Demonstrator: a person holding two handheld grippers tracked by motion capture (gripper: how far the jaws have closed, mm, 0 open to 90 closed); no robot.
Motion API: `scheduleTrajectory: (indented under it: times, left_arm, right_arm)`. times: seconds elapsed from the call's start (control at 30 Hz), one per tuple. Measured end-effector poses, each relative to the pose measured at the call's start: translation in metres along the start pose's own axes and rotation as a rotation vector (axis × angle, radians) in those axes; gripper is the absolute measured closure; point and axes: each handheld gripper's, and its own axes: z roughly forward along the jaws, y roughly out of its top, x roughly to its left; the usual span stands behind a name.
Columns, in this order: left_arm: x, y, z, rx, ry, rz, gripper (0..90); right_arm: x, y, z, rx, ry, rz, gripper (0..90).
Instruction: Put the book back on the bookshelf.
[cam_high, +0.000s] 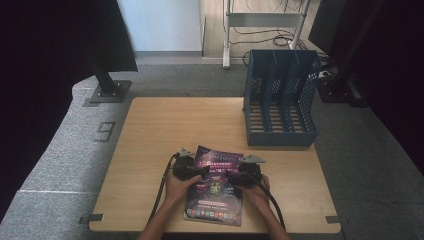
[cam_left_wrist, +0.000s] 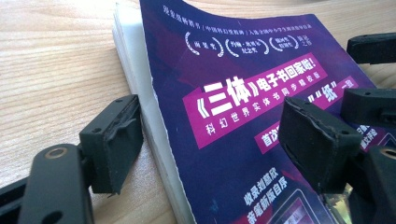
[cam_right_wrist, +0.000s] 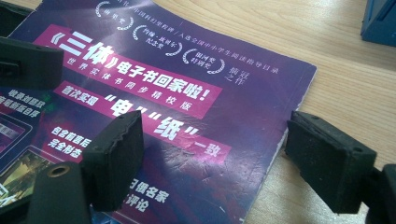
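one magazine (cam_high: 216, 186) lies flat, long axis toward the rack (cam_high: 280, 100).

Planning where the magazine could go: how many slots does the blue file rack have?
3. The blue mesh plastic file rack at the table's far right has a left slot, a middle slot and a right slot side by side, split by two dividers; all look empty.

Bare table (cam_high: 165, 125) left of and beyond magazine (cam_high: 216, 187): free passage. Blue file rack (cam_high: 281, 100) blocks far right corner.
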Motion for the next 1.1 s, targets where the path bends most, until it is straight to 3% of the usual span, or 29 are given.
scheduleTrajectory:
  times: [0.27, 0.37, 0.43, 0.47, 0.53, 0.63, 0.8, 0.93, 1.1]
  left_arm:
    - [-0.002, 0.001, -0.006, -0.014, -0.018, 0.013, 23.0]
    - [-0.003, 0.003, -0.012, -0.039, -0.073, 0.007, 24.0]
    - [-0.005, 0.004, -0.011, -0.041, -0.165, -0.005, 27.0]
    - [-0.007, 0.004, -0.010, -0.034, -0.162, 0.011, 26.8]
    - [-0.010, 0.004, -0.008, -0.021, -0.109, 0.051, 27.0]
    - [-0.009, 0.006, -0.006, -0.012, -0.097, 0.048, 27.1]
    - [-0.012, 0.010, -0.002, -0.007, -0.054, 0.078, 30.3]
    - [-0.008, 0.012, 0.004, -0.013, -0.052, 0.059, 32.0]
    - [-0.004, 0.013, 0.009, -0.014, -0.081, 0.048, 31.6]
  right_arm:
    - [0.000, 0.000, 0.000, -0.001, -0.002, 0.003, 19.2]
    - [0.001, 0.000, 0.000, -0.001, -0.003, 0.003, 19.2]
    - [0.000, 0.000, 0.000, 0.000, -0.003, 0.002, 19.2]
    - [0.001, 0.000, 0.000, 0.000, -0.003, 0.003, 19.2]
    - [0.000, 0.000, 0.000, 0.000, -0.003, 0.003, 19.2]
    - [0.000, 0.000, 0.000, -0.001, -0.003, 0.003, 19.2]
    - [0.000, 0.000, 0.000, 0.000, -0.002, 0.000, 19.2]
    - [0.000, 0.000, 0.000, 0.000, -0.003, 0.000, 19.2]
    - [0.000, 0.000, 0.000, 0.000, -0.002, 0.000, 19.2]
